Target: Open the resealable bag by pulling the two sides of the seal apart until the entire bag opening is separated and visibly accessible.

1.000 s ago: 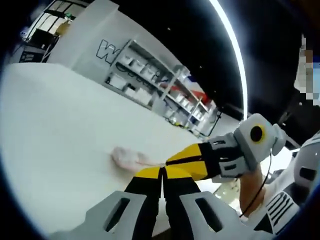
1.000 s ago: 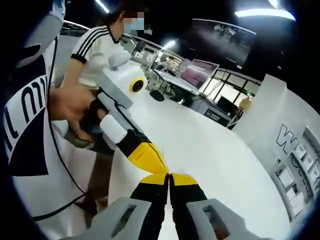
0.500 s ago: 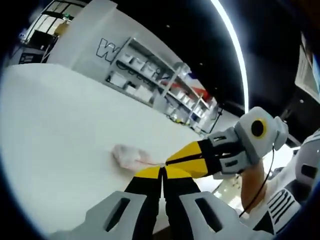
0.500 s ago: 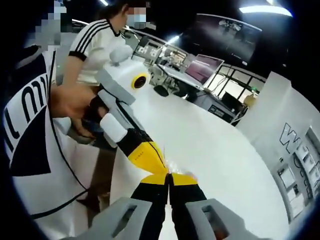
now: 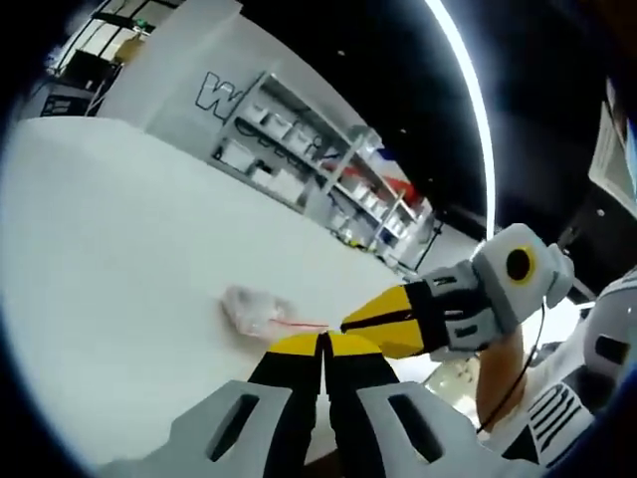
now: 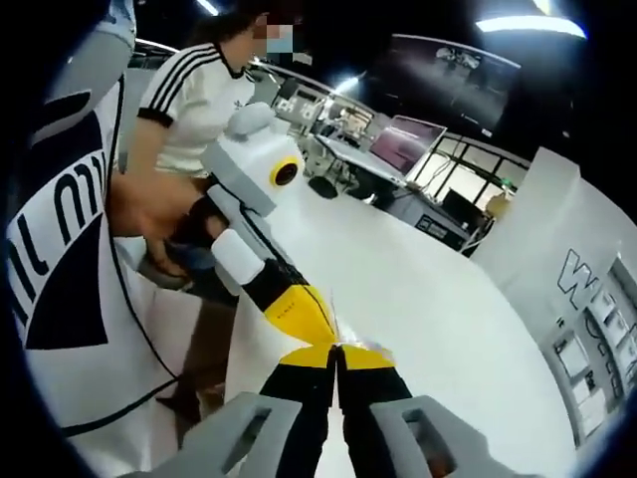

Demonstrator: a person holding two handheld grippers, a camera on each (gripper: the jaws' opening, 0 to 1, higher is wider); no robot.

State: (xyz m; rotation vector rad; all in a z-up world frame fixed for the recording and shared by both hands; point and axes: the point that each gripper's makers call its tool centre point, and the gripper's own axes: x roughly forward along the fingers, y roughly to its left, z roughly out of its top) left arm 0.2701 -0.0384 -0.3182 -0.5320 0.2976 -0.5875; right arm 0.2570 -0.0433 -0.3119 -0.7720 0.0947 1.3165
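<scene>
- In the left gripper view, the left gripper is being held with its two yellow-tipped jaws pressed together on the near edge of the resealable bag.
- Just to its right in that view, the right gripper is being brought in with its yellow tips pinched on the same edge, touching or nearly touching the left gripper's tips.
- The clear bag is being stretched away from the two pinches over the white table; a thin red line is seen along it, and its far end is bunched up.
- In the right gripper view, the right gripper's jaws are being kept closed on a sliver of clear film, with the left gripper angled in from the upper left.
- A hand is being wrapped around the left gripper's handle.
- Behind it, a person in a white striped shirt is standing.
- Farther off, shelving and a lettered wall panel are being shown.
</scene>
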